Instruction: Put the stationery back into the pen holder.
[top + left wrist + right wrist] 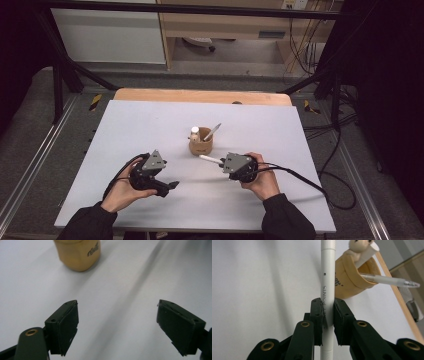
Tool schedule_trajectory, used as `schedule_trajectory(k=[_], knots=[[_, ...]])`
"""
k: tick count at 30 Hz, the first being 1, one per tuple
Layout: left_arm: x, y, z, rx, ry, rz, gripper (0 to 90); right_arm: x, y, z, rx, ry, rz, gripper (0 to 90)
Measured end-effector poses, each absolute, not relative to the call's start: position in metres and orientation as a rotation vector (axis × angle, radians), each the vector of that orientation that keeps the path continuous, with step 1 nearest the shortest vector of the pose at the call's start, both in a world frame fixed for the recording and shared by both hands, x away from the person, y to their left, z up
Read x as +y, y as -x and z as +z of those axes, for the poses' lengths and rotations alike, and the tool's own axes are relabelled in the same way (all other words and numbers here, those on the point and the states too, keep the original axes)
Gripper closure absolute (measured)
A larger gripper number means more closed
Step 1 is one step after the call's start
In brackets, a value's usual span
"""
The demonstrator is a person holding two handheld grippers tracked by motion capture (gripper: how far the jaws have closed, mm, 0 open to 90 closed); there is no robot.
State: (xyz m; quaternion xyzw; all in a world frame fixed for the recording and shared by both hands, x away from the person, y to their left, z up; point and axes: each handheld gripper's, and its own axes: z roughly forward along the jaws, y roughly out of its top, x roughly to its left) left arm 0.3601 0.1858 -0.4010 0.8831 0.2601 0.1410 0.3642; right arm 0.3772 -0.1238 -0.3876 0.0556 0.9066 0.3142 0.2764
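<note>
A tan wooden pen cup (200,145) stands near the middle of the white table top (140,130). It holds a translucent pen (212,131) and a pen with a small figure on top (194,133). My right gripper (221,162) is shut on a white pen (210,159) just to the right of the cup. In the right gripper view the white pen (328,270) runs straight up between the pads of my right gripper (328,307), beside the cup (347,277). My left gripper (172,185) lies low at the front left, and in the left gripper view my left gripper (117,315) is open and empty, the cup (78,253) ahead.
A wooden strip (200,95) runs along the table's far edge. Black cables (320,185) trail off the right side onto the floor. Metal frame bars (60,75) stand at both back corners.
</note>
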Motion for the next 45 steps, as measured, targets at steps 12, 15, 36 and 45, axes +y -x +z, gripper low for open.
schedule_trajectory(k=[12, 15, 36, 45], knots=[[0.231, -0.348, -0.425, 0.836, -2.159, 0.423, 12.9, -0.130, -0.390, -0.376, 2.336, -0.515, 1.150, 78.8], [0.241, -0.347, -0.430, 0.866, -2.145, 0.425, 12.5, -0.130, -0.393, -0.371, 2.291, -0.619, 1.222, 78.9], [0.262, -0.347, -0.439, 0.951, -2.093, 0.427, 12.0, -0.124, -0.416, -0.344, 1.936, -0.938, 1.579, 78.9], [0.263, -0.348, -0.440, 0.955, -2.089, 0.417, 12.0, -0.107, -0.437, -0.349, 1.860, -0.986, 1.641, 78.9]])
